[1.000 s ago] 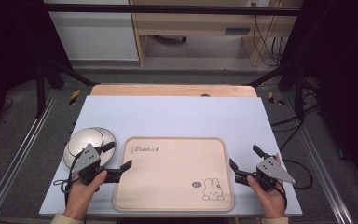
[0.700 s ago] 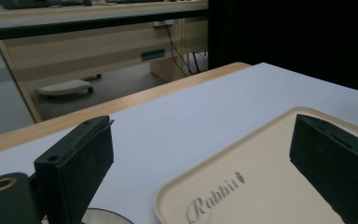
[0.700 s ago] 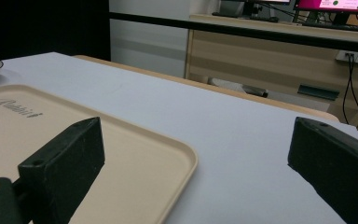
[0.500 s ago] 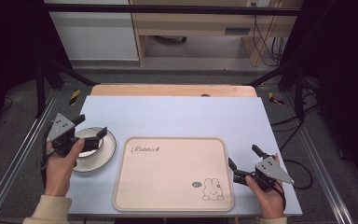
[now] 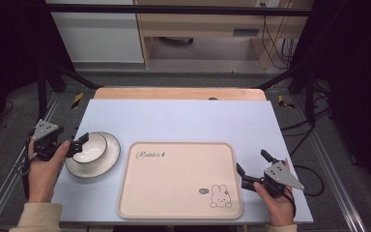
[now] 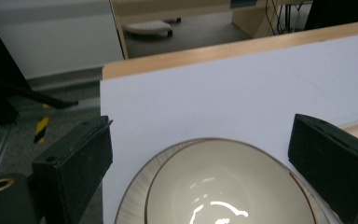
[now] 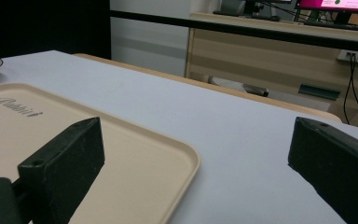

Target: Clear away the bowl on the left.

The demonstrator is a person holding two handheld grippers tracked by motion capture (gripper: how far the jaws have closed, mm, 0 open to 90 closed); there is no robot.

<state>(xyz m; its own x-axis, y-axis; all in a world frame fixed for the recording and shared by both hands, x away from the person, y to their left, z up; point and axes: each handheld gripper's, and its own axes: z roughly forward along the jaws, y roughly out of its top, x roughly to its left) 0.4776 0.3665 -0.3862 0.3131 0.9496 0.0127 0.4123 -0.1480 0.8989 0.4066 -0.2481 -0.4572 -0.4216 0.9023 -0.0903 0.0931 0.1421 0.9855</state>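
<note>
A cream bowl (image 5: 91, 147) sits on a white plate (image 5: 107, 157) at the table's left. My left gripper (image 5: 79, 144) is level with the bowl's left rim, open, its jaws pointing at the bowl. In the left gripper view the bowl (image 6: 228, 191) lies between and just ahead of the two spread jaws, with the plate's rim (image 6: 129, 205) under it. A beige tray (image 5: 176, 179) with a rabbit drawing lies in the middle. My right gripper (image 5: 250, 161) is open beside the tray's right edge, holding nothing. In the right gripper view the tray (image 7: 74, 140) lies beneath the left jaw.
The pale blue table top (image 5: 183, 121) has a wooden strip (image 5: 178, 93) along its far edge. Black frame legs and cables stand on the floor around it. A wooden cabinet (image 7: 279, 56) stands beyond the table.
My left hand has swung from the tray's left edge out to the left side of the bowl and plate, jaws now facing the bowl. The right gripper has stayed put.
</note>
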